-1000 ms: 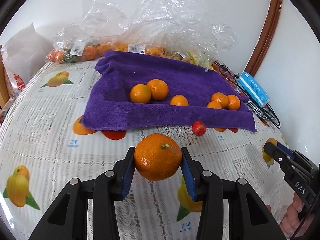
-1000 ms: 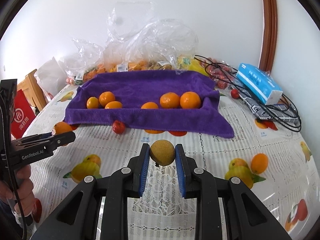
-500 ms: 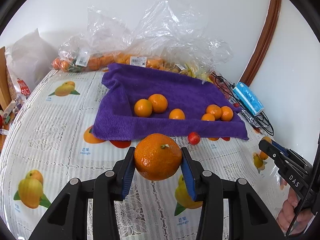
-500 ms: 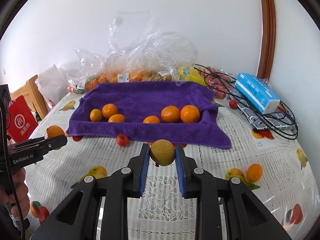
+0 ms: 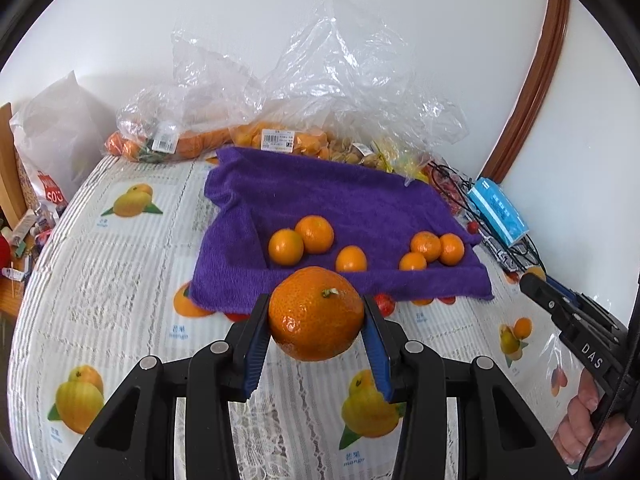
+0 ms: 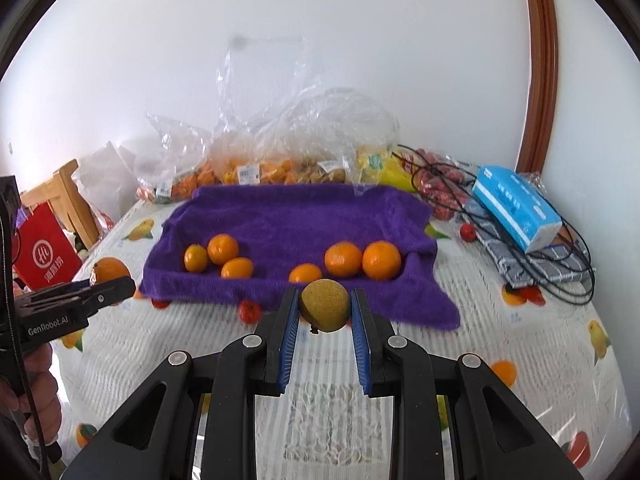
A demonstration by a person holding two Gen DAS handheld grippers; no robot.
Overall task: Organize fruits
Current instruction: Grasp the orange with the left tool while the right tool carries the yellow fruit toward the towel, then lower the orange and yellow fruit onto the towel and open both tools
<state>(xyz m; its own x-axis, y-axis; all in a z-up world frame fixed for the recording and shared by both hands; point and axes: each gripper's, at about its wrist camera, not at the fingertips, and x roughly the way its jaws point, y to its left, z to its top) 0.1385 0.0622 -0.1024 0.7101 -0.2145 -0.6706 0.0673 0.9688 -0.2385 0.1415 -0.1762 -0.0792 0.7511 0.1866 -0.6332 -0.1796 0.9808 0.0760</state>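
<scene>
My left gripper (image 5: 316,320) is shut on a large orange mandarin (image 5: 316,312), held above the table in front of the purple towel (image 5: 340,200). My right gripper (image 6: 325,312) is shut on a small brownish-yellow round fruit (image 6: 325,306), also held in front of the towel (image 6: 296,216). Several mandarins (image 6: 344,258) lie on the towel in two groups. A small red fruit (image 6: 249,311) lies on the tablecloth at the towel's front edge. The left gripper with its mandarin also shows in the right wrist view (image 6: 108,286), and the right gripper in the left wrist view (image 5: 560,312).
Clear plastic bags of fruit (image 5: 280,140) sit behind the towel by the wall. A blue tissue box (image 6: 516,206), black cables (image 6: 560,264) and a striped pouch lie at the right. A red bag (image 6: 48,252) and wooden chair (image 6: 60,192) stand left of the table.
Both grippers have risen and pulled back from the towel, still holding their fruits. The towel and table look smaller and lower in both views.
</scene>
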